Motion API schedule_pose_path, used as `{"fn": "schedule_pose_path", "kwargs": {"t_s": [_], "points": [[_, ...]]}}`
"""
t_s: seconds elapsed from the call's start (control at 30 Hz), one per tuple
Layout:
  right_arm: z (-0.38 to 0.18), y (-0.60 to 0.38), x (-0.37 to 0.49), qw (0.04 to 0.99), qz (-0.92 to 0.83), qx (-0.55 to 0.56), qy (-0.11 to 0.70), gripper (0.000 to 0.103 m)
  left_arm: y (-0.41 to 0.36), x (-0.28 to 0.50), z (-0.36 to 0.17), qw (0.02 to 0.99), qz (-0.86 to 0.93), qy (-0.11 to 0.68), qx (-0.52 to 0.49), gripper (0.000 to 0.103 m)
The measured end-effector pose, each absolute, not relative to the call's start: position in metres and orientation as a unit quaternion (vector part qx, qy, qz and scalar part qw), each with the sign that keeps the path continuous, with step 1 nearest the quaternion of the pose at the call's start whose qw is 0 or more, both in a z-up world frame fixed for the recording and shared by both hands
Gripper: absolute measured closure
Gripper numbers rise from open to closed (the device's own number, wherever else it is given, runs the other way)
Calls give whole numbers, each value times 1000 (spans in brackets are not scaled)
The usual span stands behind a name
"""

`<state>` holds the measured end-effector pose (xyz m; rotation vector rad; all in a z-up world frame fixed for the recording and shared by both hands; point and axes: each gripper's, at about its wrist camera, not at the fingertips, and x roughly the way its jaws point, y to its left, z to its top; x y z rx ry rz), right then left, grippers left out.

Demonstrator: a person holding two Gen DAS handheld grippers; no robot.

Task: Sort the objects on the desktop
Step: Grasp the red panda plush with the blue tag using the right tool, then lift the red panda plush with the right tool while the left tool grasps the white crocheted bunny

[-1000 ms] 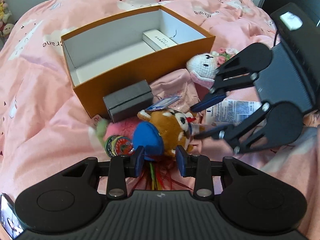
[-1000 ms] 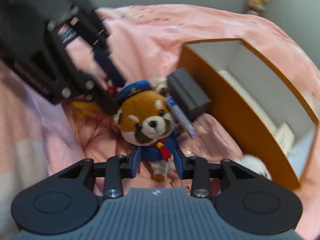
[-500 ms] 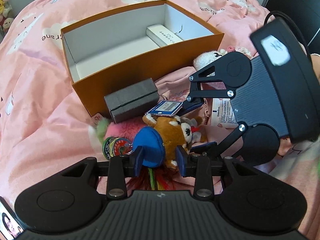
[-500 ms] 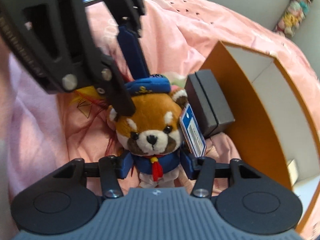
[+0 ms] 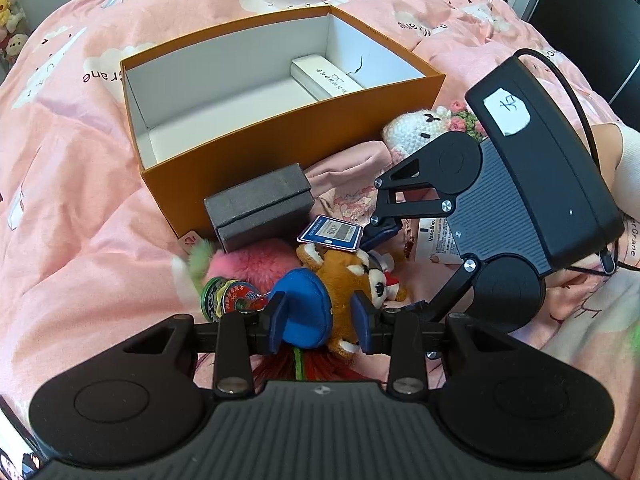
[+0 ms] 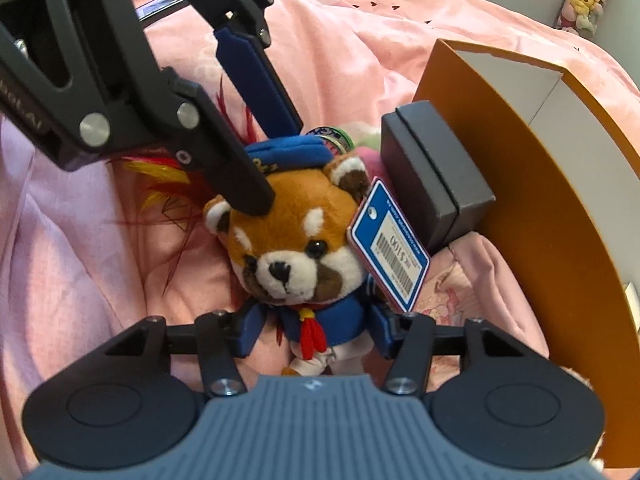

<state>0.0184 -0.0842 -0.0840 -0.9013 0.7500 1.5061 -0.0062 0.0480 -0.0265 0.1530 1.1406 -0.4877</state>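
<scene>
The red panda plush (image 6: 294, 240) lies on the pink duvet (image 5: 72, 184) just beside the orange box (image 5: 304, 136), and its legs are cut off behind the right gripper (image 6: 314, 330). That gripper is angled steeply down, its jaws parted around the plush's blue-clad body after a slight closing; whether the pads press cannot be told. The left gripper (image 5: 320, 318) is tilted down too, its jaws clamped on the plush's blue cap (image 5: 306, 312). One dark grey case (image 5: 260, 206), one crocheted bunny (image 5: 416, 132) and one partly hidden Vaseline tube (image 5: 438, 240) are counted.
</scene>
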Motion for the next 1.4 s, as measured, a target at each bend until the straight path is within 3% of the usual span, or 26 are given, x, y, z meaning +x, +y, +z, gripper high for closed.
{"fn": "schedule_pose_path", "kwargs": {"t_s": [0.07,0.23,0.83,1.03,1.17,1.4], "points": [[-84,-84,16,587,629,-394,325,59,48,-8,-24,816,-223,528,74,63],[-68,-100,13,627,603,-375,319,66,57,-10,-12,832,-217,508,58,63],[40,-197,43,795,465,-217,324,68,40,15,51,857,-261,443,-42,63],[58,-240,61,850,363,-190,331,68,4,36,36,828,-315,460,-65,63],[38,-243,88,861,315,-185,355,68,-22,53,9,789,-341,499,-114,54],[4,-255,118,859,289,-163,389,67,-62,64,-33,757,-333,540,-157,50]]}}
